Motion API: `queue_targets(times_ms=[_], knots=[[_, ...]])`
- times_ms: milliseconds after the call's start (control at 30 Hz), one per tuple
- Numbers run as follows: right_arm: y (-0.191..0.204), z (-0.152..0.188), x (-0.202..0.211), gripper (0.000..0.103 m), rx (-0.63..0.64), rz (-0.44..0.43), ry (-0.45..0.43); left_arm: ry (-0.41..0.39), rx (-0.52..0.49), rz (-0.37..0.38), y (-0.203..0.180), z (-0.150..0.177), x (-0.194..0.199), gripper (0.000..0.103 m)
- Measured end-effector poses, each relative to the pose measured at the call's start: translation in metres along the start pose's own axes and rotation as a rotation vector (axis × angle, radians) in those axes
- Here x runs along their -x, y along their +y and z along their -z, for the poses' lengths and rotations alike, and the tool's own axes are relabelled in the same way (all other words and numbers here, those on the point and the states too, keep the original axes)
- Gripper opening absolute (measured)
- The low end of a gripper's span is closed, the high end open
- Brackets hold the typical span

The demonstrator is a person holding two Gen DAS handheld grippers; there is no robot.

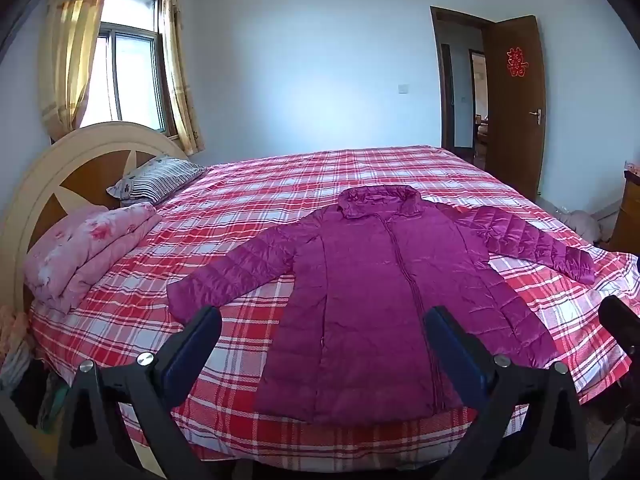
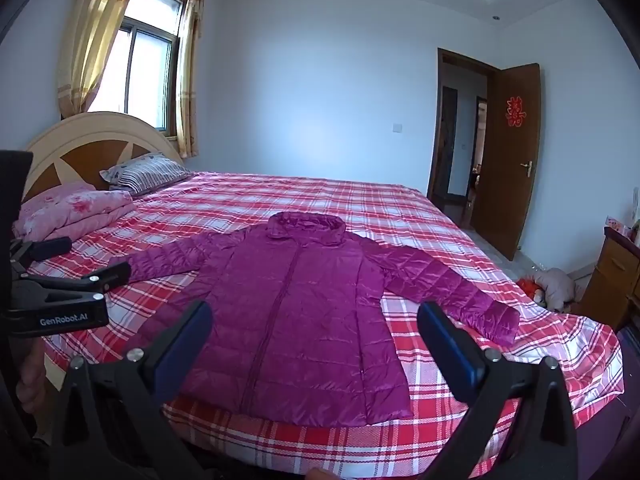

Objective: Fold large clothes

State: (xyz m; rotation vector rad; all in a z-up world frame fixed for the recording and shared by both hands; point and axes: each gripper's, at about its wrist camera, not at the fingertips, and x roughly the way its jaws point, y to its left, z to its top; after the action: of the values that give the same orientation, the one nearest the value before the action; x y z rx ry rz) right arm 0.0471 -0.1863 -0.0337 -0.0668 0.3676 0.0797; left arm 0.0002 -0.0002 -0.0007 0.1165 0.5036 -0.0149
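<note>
Jacket (image 1: 372,300) lies flat, zipped, sleeves spread, at the bed's (image 1: 248,200) near edge; both tools, left (image 1: 322,344) and right (image 2: 314,344), hover wide and empty, so folding looks unstarted: grip a sleeve first.

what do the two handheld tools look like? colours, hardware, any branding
Both match: the left tool and the right tool have black angular frames, two fingers faced with dark blue pads, and round silver bolts at the joints. White "GenRobot.AI" lettering marks the left one's body. No cables visible.
</note>
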Motion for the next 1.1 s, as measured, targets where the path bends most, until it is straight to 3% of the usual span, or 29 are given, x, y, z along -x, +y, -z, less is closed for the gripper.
queue_targets(times_ms=[267,1100], knots=[[0.001,0.003,-0.005,0.103,-0.001,-0.002,0.023,-0.008,-0.012,0.001,-0.012,0.001,0.004,0.102],[-0.001,0.008,-0.012,0.103,-0.026,-0.013,0.036,0.006,0.024,-0.001,0.005,0.001,-0.004,0.102]])
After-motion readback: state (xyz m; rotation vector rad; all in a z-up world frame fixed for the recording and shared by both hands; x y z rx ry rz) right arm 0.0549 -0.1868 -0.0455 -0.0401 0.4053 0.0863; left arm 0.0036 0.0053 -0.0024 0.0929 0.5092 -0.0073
